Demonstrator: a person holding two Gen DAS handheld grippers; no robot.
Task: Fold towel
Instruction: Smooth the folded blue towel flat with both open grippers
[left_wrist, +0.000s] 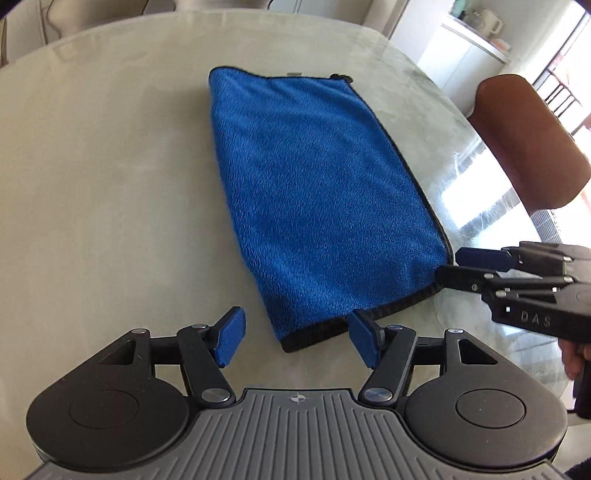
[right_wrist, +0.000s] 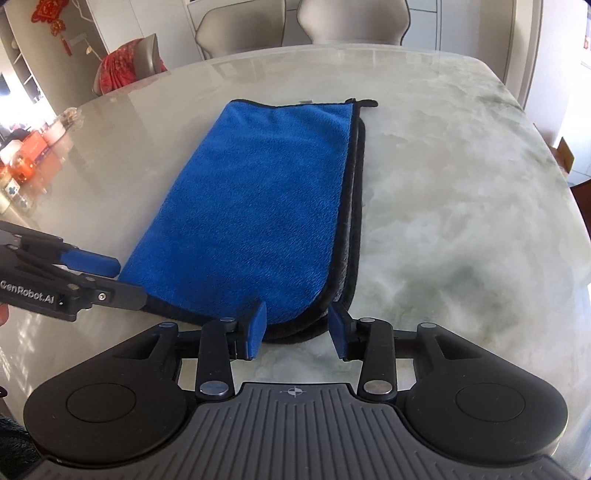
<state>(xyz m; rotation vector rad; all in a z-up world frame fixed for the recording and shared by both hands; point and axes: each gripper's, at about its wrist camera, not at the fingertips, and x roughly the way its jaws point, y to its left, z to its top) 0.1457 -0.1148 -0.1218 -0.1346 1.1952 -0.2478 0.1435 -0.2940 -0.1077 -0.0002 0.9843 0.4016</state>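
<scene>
Both grippers, left gripper (left_wrist: 297, 338) and right gripper (right_wrist: 297, 328), gape unclenched at near corners of half-folded blue towel (left_wrist: 314, 192) on table (left_wrist: 92, 184), likely set for next fold.

Ahead of and beneath both grippers, a pale, glossy marble-look table top (right_wrist: 461, 192) with faint green veining; beyond its far edge in the right wrist view, two beige padded chair backs with dark piping (right_wrist: 242, 31); far off to the left there, a red patterned cloth draped over another chair (right_wrist: 120, 68), a red hanging knot ornament on the wall (right_wrist: 51, 16); well to the right in the left wrist view, a brown leather chair back (left_wrist: 532, 136), a white cabinet with a pale mug on top (left_wrist: 469, 55).
</scene>
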